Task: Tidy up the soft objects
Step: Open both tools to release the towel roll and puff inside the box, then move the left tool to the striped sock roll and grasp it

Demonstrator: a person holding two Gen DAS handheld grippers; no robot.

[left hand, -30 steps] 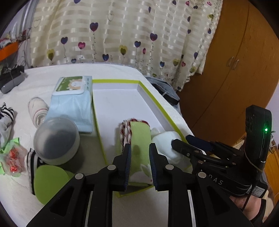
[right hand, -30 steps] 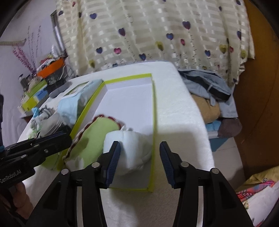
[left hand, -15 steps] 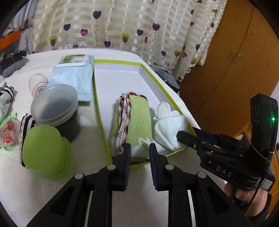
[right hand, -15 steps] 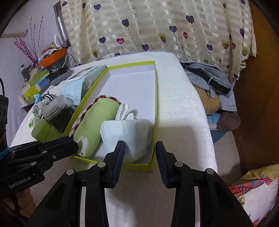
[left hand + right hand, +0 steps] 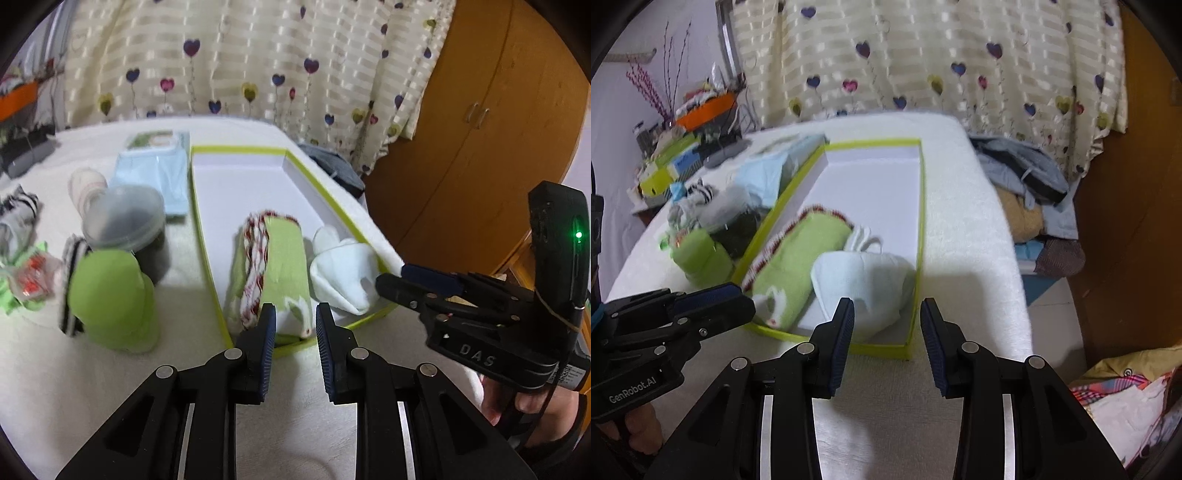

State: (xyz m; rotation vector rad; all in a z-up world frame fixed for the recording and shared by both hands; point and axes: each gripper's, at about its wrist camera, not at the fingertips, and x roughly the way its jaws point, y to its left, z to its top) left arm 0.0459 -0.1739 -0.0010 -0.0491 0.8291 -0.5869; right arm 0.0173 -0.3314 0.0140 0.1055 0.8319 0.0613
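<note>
**Two folded soft items lie in the box; both grippers empty**

A white fleecy worktop [image 5: 122,387] fills the lower half of both views, with a heart-print curtain [image 5: 923,55] across the top. A shallow white box with a lime-green rim [image 5: 921,206] lies at the centre of the frame. At its near end lie two soft items side by side and touching: a folded green cloth with red-and-white trim [image 5: 282,266] on the left, and a white folded cloth [image 5: 864,277] on the right, close against the box's right wall.

In the left wrist view, left of the box, a pale blue packet [image 5: 155,173] sits at upper centre, a lidded round container [image 5: 123,218] below it, then a green rolled item [image 5: 110,295], with striped socks [image 5: 18,210] at the far left edge.

The left hand-held gripper [image 5: 295,326] is released, its jaws slightly parted with nothing between them, just short of the box's near rim. The right hand-held gripper [image 5: 886,332] is also released, jaws wider apart, empty, over the box's near right corner.
</note>
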